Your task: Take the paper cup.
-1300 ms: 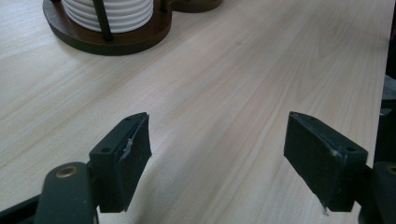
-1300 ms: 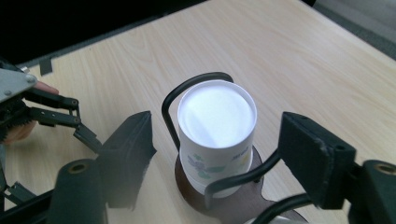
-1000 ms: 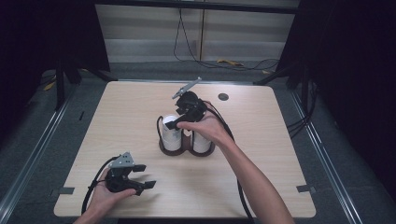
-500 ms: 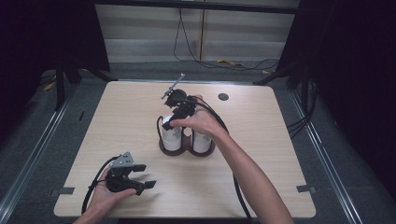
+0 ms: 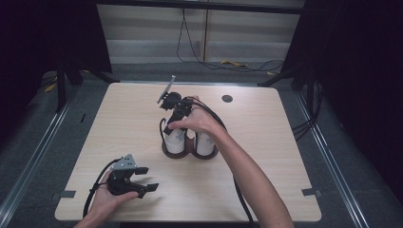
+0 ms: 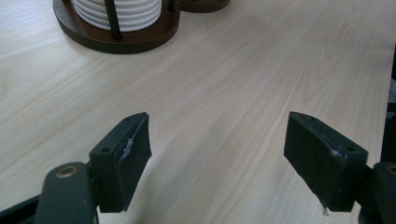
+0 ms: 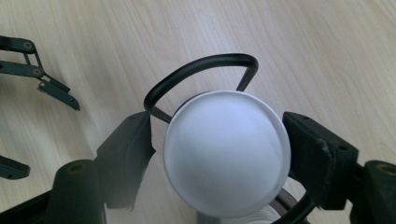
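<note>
A dark wooden holder with black wire loops stands mid-table and carries two stacks of white cups. My right gripper points down over the left stack. In the right gripper view a round white cup lies between the jaws of my right gripper, under a black wire loop. The jaws have just been opening. A thin gap shows at the left pad, so the gripper is open around the cup. My left gripper rests open near the table's front left, with bare wood between its jaws.
The table is light wood with a black round grommet near its back edge. The right gripper's cable trails along the forearm. The holder's base stands ahead of the left gripper. Dark floor and rails surround the table.
The right hand has carried its gripper leftward, from above the middle of the holder to above the left stack. The left gripper has not moved.
</note>
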A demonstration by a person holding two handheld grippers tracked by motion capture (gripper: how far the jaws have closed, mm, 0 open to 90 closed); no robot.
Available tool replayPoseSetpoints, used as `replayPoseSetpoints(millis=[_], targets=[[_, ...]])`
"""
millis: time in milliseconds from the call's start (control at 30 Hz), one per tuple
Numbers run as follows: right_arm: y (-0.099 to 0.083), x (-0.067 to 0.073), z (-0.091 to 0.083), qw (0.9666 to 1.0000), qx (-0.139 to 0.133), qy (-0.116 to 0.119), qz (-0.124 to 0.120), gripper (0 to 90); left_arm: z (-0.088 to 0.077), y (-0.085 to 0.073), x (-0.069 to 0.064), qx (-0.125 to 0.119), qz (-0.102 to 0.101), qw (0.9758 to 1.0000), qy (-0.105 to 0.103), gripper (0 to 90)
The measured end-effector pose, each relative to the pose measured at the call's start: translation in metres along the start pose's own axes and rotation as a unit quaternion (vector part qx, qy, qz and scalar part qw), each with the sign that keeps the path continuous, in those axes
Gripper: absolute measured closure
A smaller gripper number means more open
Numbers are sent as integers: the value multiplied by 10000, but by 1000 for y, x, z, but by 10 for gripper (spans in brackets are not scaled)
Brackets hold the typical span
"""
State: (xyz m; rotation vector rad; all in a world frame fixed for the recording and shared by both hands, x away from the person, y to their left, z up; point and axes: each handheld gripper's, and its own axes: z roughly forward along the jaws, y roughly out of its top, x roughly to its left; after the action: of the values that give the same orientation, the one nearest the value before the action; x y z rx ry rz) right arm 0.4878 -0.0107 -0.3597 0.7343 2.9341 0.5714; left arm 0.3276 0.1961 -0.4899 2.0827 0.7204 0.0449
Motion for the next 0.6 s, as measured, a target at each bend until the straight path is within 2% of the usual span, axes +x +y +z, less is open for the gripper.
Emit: replayPoseSetpoints(millis=[133, 300, 600], targets=[[2, -2, 0, 10000, 23, 7, 7, 282, 0, 0, 0, -3, -5, 10000, -5, 228], [1, -4, 3, 9997, 218, 111, -7, 292, 0, 0, 0, 6, 5, 10000, -4, 228], [3, -5, 10, 9991, 411, 43, -66, 282, 0, 0, 0, 32, 13, 10000, -14, 228]])
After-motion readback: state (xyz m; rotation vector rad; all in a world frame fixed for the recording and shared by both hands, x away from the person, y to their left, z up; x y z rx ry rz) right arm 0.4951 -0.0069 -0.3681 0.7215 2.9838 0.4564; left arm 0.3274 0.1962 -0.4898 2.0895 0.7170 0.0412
